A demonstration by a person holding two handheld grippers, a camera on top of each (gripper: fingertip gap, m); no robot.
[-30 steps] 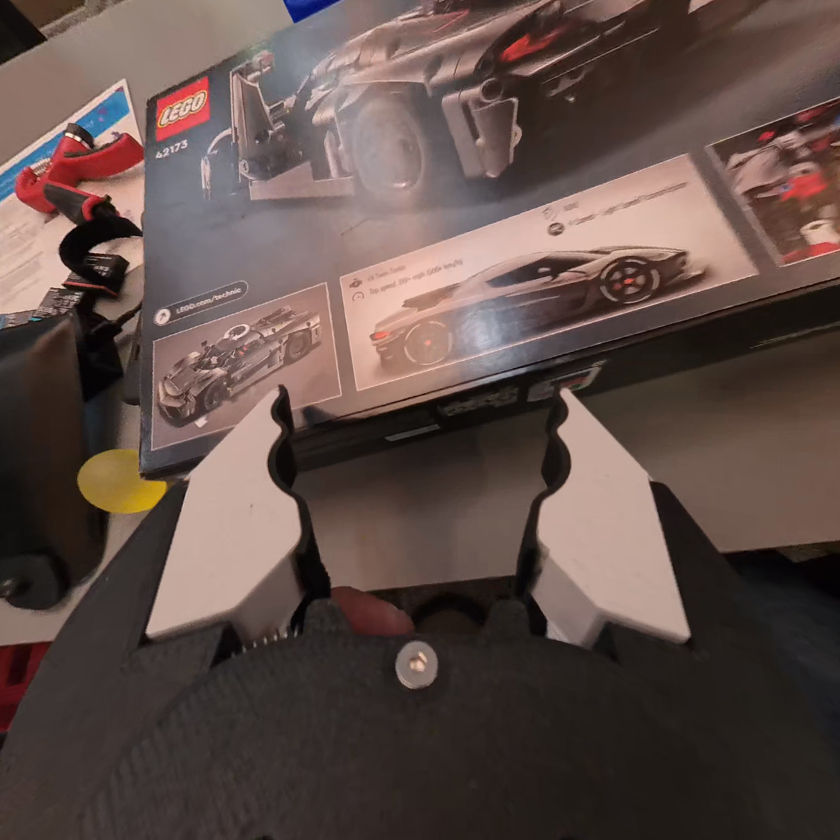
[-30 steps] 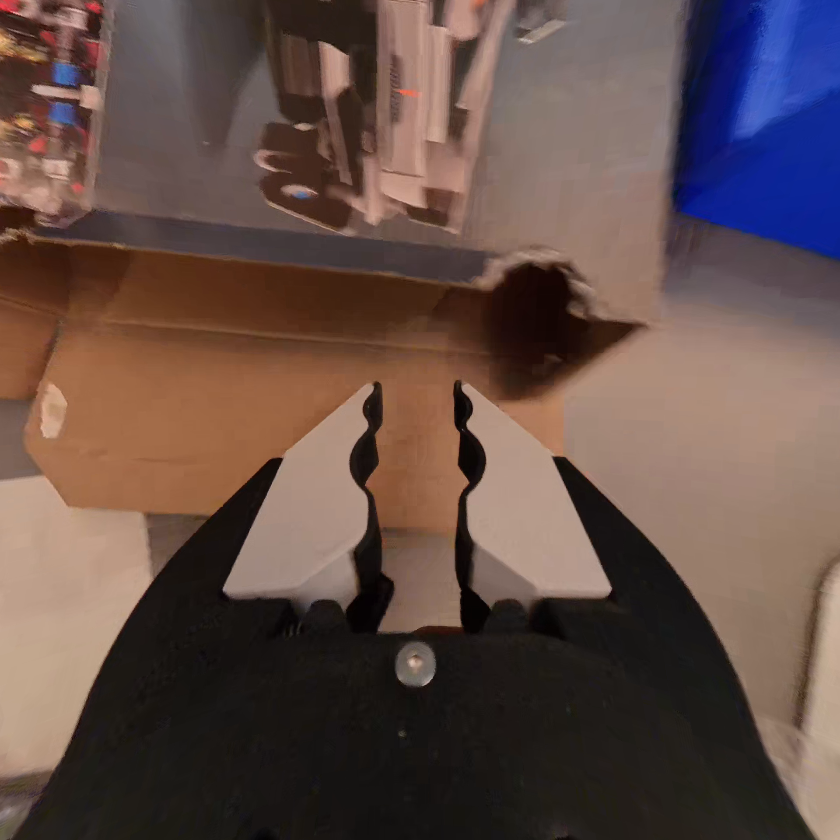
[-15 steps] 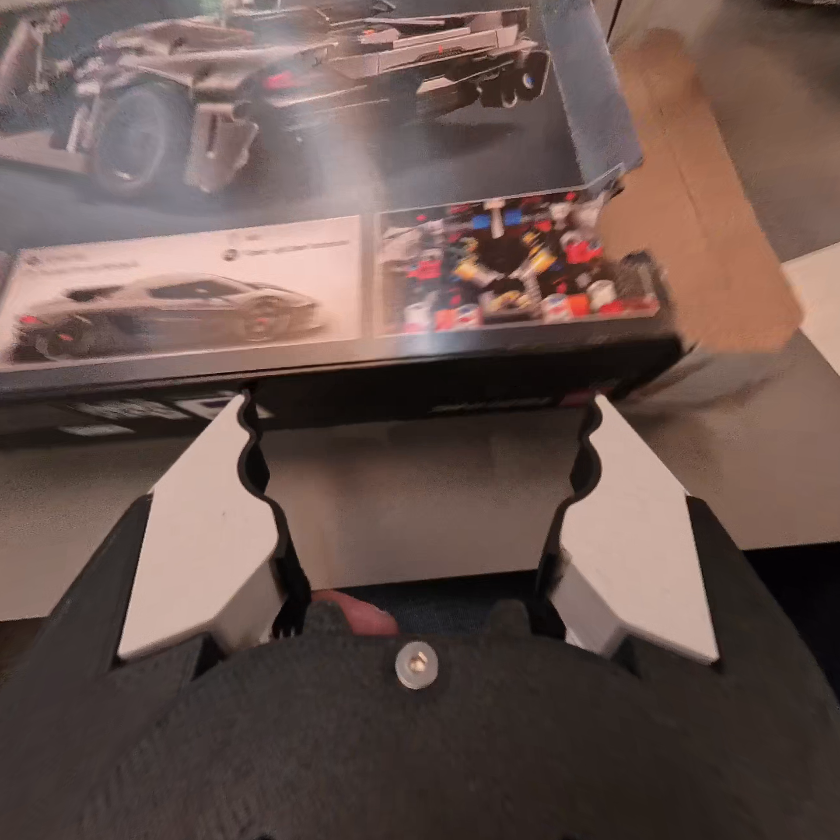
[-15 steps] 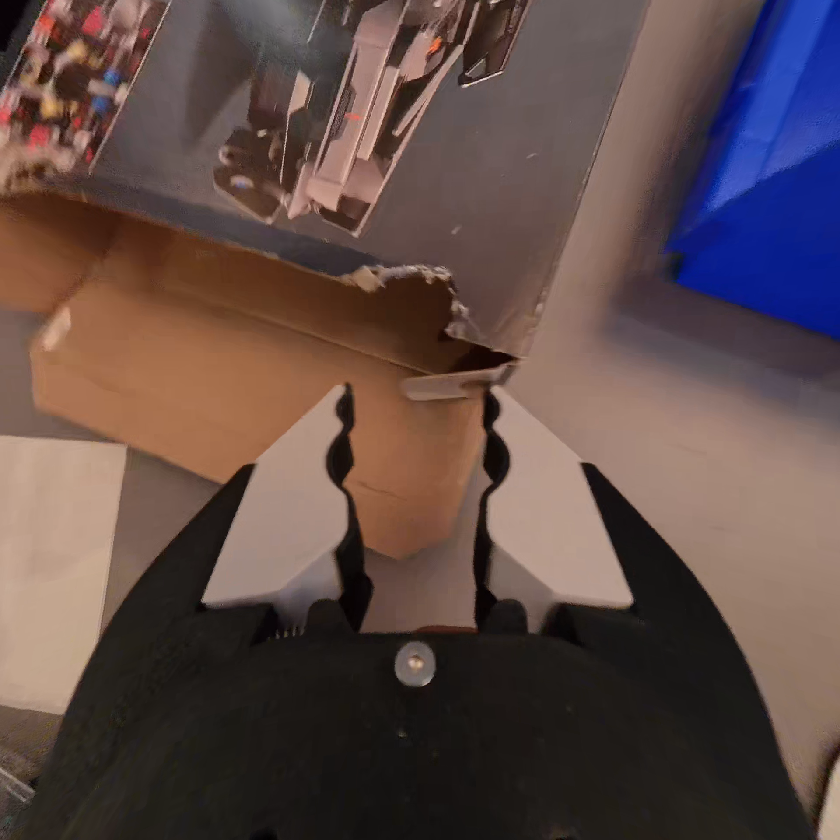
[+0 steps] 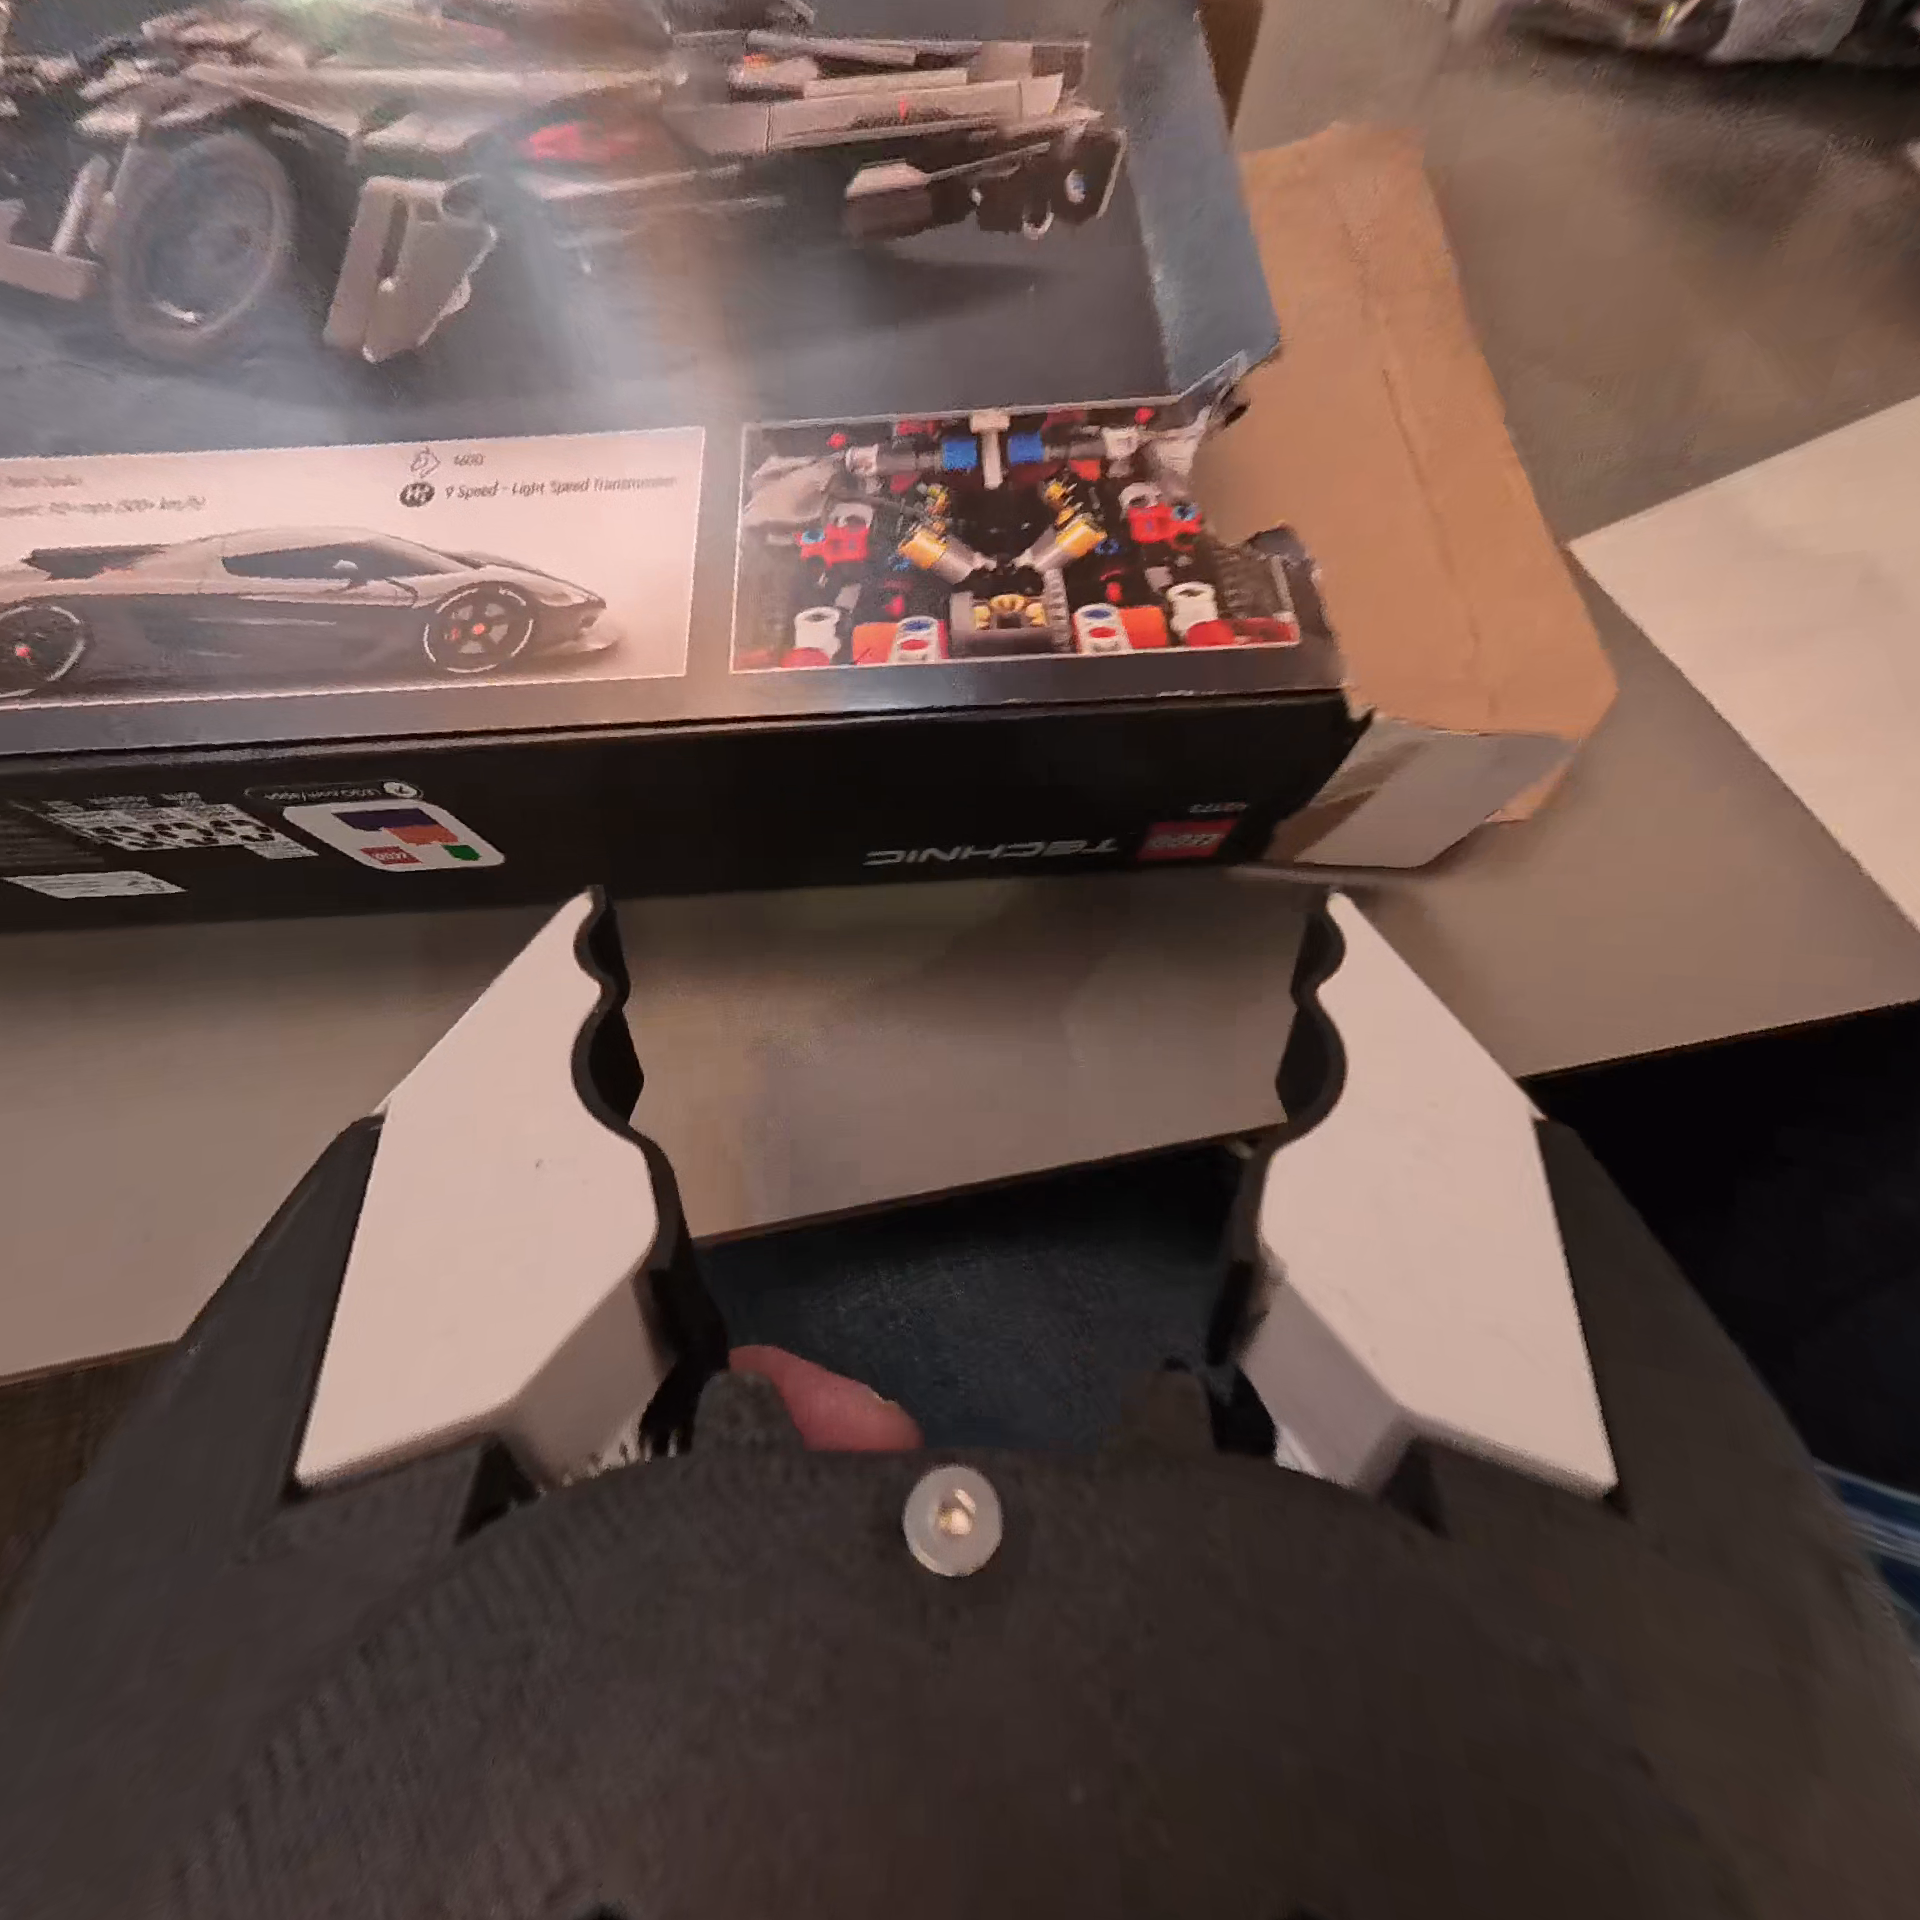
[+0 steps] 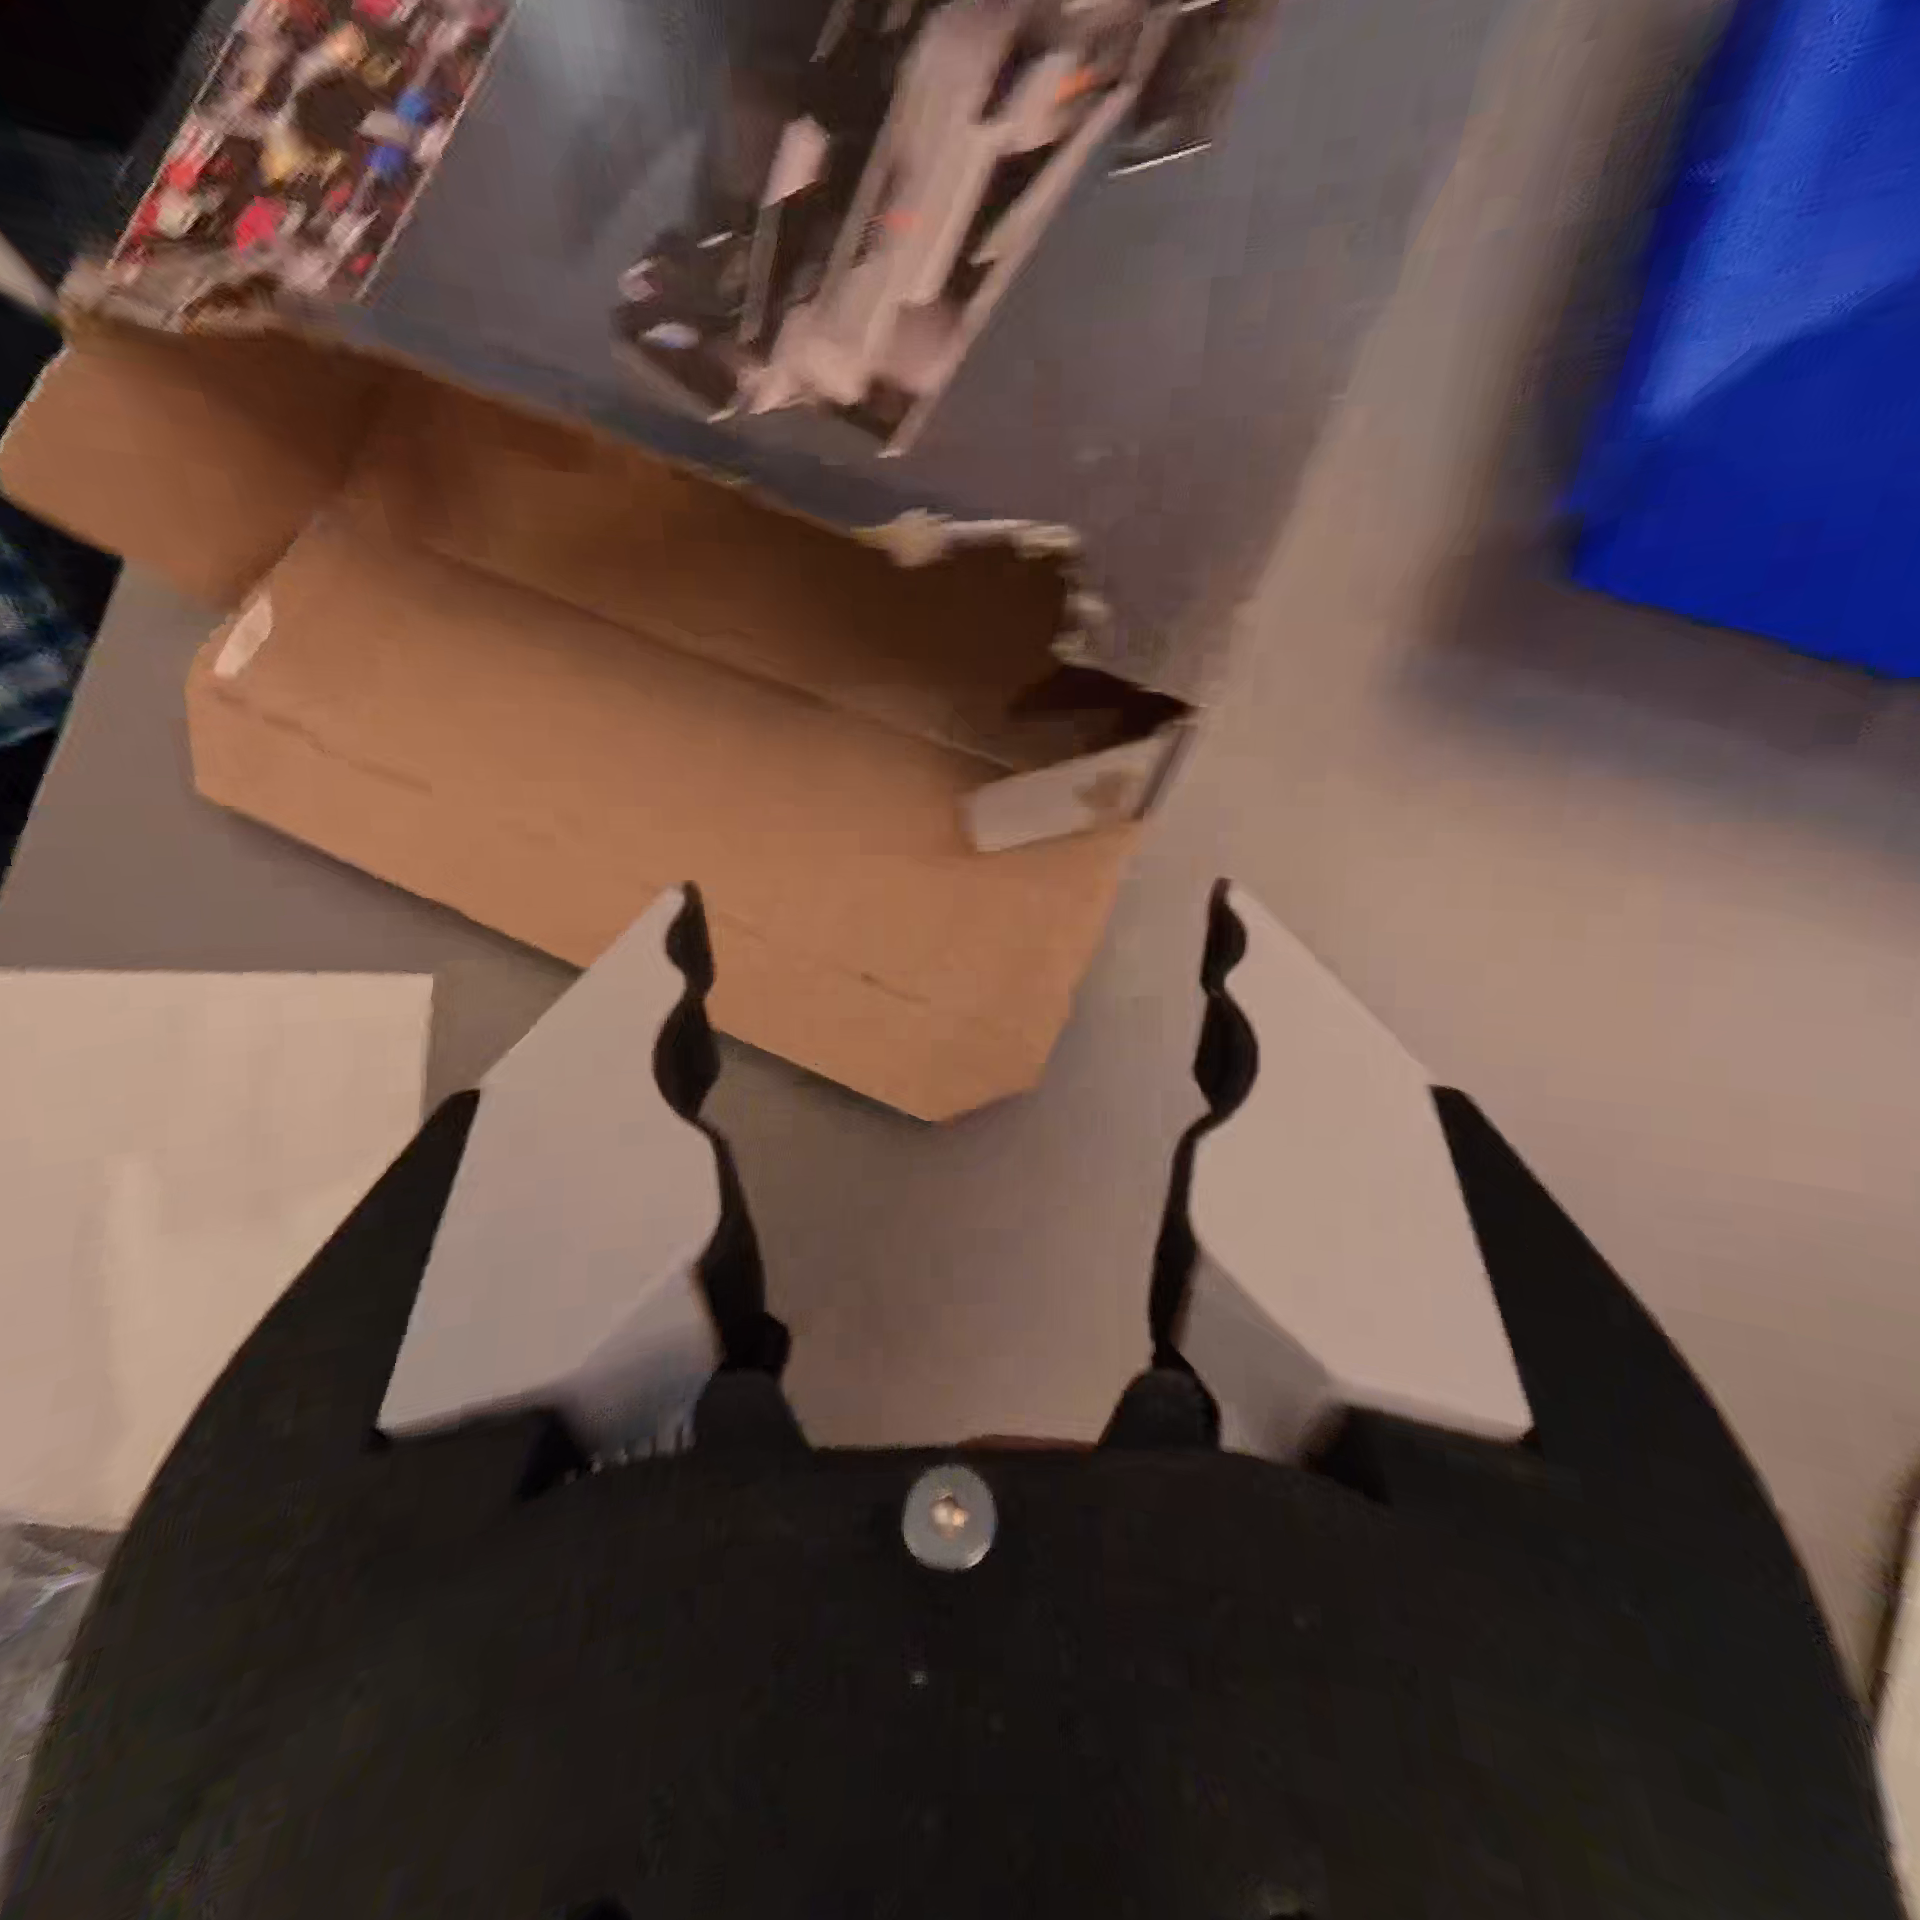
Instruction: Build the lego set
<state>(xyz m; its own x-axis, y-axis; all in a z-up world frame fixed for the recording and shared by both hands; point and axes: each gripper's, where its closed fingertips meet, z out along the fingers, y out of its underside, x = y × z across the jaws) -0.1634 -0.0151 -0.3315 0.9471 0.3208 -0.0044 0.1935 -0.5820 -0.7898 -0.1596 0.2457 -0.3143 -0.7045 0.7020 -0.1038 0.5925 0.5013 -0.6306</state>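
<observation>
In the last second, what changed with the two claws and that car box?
The right gripper opened from a narrow gap to a wide one, in front of the box's torn brown flap. The left gripper's view swung along the box toward that opened end. The left one stayed wide open, and neither holds anything.

Lego box (image 5: 644,343) lies flat on worktop (image 5: 935,1029), torn flap (image 5: 1392,436) opened out at its right end; paper sheet (image 6: 187,1195) beside flap.

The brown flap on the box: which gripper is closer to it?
Right. The right gripper hovers open just before the brown flap. The left gripper faces the box's long side, flap off right.
</observation>
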